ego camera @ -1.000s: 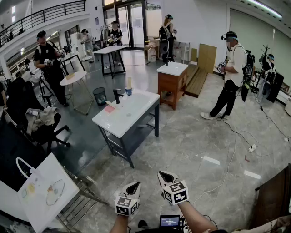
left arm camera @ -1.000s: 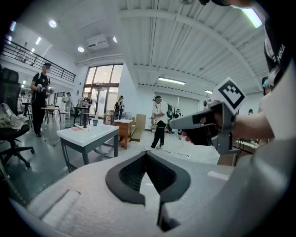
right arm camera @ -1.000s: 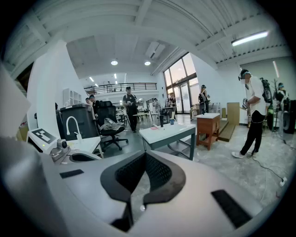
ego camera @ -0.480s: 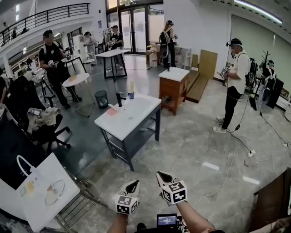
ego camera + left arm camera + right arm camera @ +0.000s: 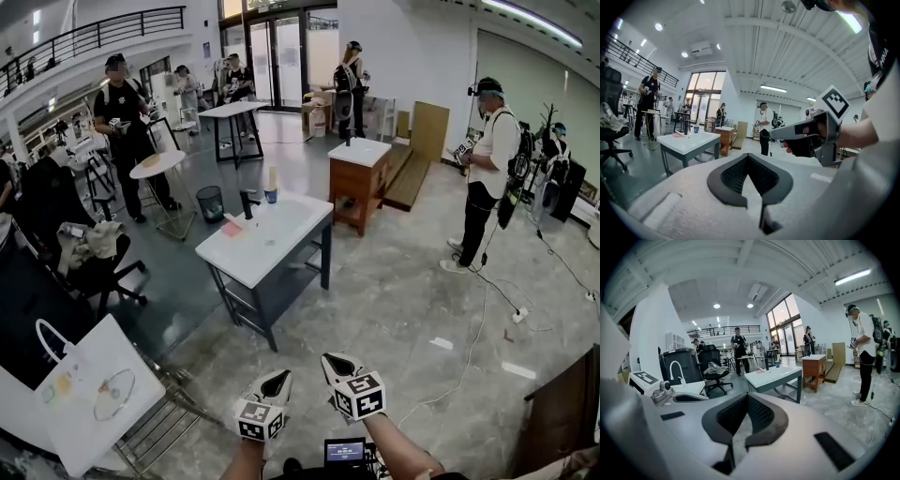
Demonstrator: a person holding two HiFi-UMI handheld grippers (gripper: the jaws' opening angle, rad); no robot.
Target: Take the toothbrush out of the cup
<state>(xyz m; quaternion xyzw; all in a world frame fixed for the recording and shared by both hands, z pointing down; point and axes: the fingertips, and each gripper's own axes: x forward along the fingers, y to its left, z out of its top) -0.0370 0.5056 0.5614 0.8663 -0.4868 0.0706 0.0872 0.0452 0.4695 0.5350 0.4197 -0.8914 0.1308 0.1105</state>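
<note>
Item: my left gripper (image 5: pixel 277 382) and right gripper (image 5: pixel 335 362), jaws pressed together on nothing, hardly shifted this past second; pale toothbrush (image 5: pixel 272 175) upright in small blue cup (image 5: pixel 270 195) on white basin-top table (image 5: pixel 281 246), well ahead of fingertips, so I judge the approach still pending.

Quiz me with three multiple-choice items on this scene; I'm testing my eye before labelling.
1. Where is the cup? A on the white sink table; B on the floor; C on the wooden cabinet.
2. The cup's colour? A red; B blue; C yellow.
3. The right gripper is: A shut, empty; B wide open; C shut on the cup.
Answers: 1 A, it stands at the table's far end by the tap. 2 B, it looks blue. 3 A, its jaws meet with nothing between.
</note>
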